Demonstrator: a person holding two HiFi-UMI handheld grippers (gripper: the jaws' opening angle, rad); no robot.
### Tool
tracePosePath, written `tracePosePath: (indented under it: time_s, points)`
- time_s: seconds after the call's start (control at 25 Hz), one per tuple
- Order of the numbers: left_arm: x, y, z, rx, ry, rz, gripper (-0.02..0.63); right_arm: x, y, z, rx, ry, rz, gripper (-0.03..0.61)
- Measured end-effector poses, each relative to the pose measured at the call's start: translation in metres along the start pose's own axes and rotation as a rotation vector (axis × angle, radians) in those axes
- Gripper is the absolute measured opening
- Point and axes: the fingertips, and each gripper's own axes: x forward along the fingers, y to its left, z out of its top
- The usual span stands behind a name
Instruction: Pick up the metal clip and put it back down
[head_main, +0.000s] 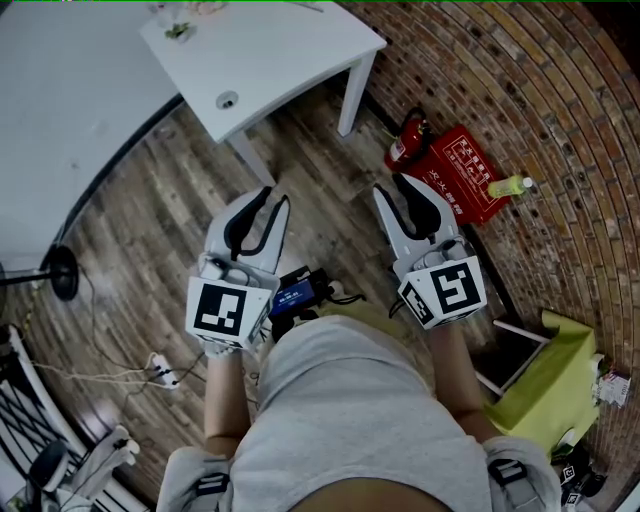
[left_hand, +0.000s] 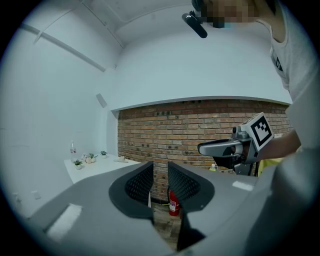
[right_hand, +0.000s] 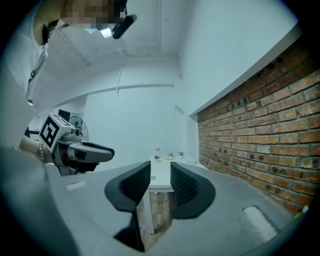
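Observation:
A small round metal piece (head_main: 228, 100) lies near the front edge of the white table (head_main: 290, 50); I cannot tell from here that it is the clip. Both grippers hang level over the wooden floor, short of the table and apart from it. My left gripper (head_main: 272, 196) is open, with a narrow gap and nothing between its jaws (left_hand: 160, 182). My right gripper (head_main: 396, 186) is open too, its gap empty (right_hand: 160, 184). Each gripper shows side-on in the other's view: the right gripper (left_hand: 225, 148) and the left gripper (right_hand: 85, 152).
A red fire extinguisher (head_main: 408, 140), a red box (head_main: 462, 178) and a yellow-green bottle (head_main: 510, 186) sit by the brick wall (head_main: 560, 100). Small plants (head_main: 178, 30) stand on the table. A power strip (head_main: 160, 372), a stand base (head_main: 62, 272) and a green chair (head_main: 555, 390) surround me.

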Motion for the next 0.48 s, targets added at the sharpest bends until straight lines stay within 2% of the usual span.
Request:
tracePosePath:
  time_s: [0.2,0.48]
  points:
    - [0.007,-0.011,0.003,0.005,-0.009,-0.010,0.123,-0.003,-0.010,0.000,0.011,-0.003,0.013,0.137]
    - [0.012,-0.018,0.004,-0.003,-0.007,0.035,0.124,-0.010,-0.021,0.001,0.007,-0.020,0.030,0.137]
